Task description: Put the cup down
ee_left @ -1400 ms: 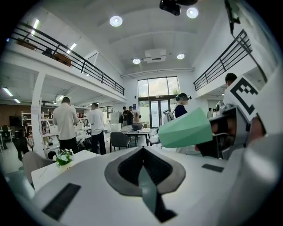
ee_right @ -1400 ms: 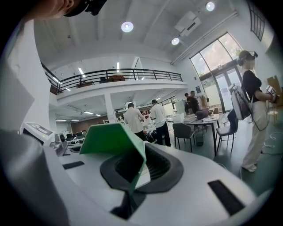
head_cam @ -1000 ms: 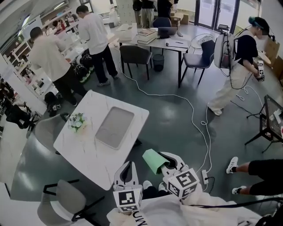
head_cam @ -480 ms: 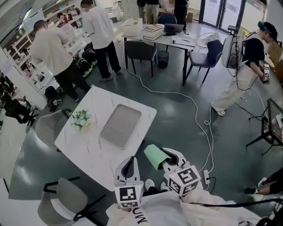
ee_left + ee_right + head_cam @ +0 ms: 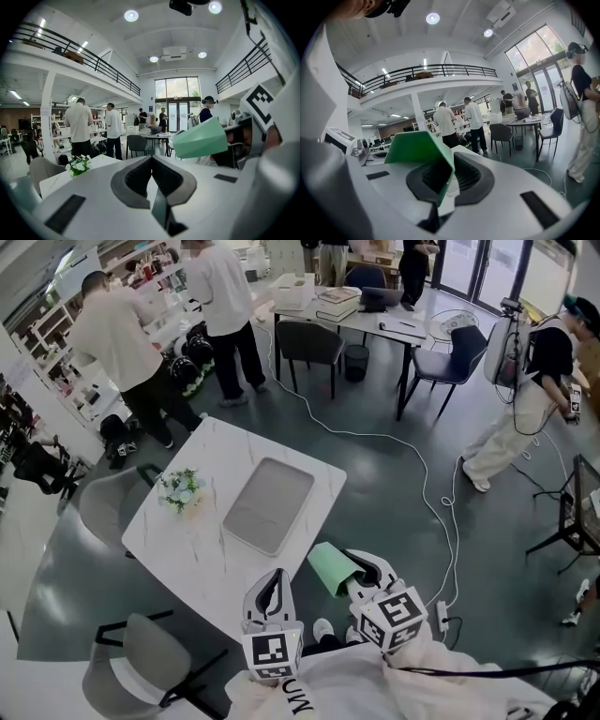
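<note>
Cup: the green cup [image 5: 330,568] is in the air just off the near edge of the white tabletop [image 5: 187,549]. It is tipped on its side and touches no surface.
Right gripper: the right gripper [image 5: 354,579] is clamped on the cup's wall, apparently at the rim, with the jaws nearly together.
Left gripper: the left gripper [image 5: 271,594] has its jaws closed with nothing between them. It sits beside the cup, over the tabletop's edge.
Tabletop: a grey tray [image 5: 267,505] lies in the middle and a small bunch of flowers [image 5: 183,490] stands to its left.
Handling: the cup looks light and thin-walled, so it probably crushes easily and tips at a nudge.
Where to hold: a gentle pinch at the rim seems right. The cup should probably be turned base-down before it is released.
</note>
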{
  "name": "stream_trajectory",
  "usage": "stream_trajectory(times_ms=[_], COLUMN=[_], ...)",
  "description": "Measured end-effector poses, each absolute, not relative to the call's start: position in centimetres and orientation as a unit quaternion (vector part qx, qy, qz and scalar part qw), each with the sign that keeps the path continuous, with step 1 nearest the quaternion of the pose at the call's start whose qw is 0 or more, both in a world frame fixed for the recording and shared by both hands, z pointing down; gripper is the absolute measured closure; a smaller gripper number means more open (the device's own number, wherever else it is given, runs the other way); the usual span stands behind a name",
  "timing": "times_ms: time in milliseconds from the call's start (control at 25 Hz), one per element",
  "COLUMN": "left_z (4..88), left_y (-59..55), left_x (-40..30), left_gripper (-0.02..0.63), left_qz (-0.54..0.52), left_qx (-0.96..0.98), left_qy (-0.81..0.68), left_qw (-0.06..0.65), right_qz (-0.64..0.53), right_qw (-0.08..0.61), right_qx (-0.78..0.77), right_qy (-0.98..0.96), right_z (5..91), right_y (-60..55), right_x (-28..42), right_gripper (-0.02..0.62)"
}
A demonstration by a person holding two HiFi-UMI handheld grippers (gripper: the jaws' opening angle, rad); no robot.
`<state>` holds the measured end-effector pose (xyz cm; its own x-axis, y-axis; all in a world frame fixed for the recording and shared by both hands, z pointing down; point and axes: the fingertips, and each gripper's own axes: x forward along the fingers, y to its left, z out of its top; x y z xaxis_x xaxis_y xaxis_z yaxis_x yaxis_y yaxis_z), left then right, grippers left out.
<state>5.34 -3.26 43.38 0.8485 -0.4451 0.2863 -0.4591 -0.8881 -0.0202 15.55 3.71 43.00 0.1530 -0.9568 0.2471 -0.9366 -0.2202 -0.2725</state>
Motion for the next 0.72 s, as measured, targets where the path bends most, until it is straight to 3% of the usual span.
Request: stream_trajectory(times_ms=[720], left_z=[44.1], left_y=[-8.0], left_x=[-0.4], left_gripper=[0.596], left_qz=[0.147], left_qx=[0.948], left_qy=[-0.281], left_qw=[0.040], right_qz=[-0.188], right_qw=[0.007], right_qx=[-0.737], right_qy=[0.650], right_z=[43.4], right_y=[-1.1], right_x=[11.0], right_gripper=[0.575])
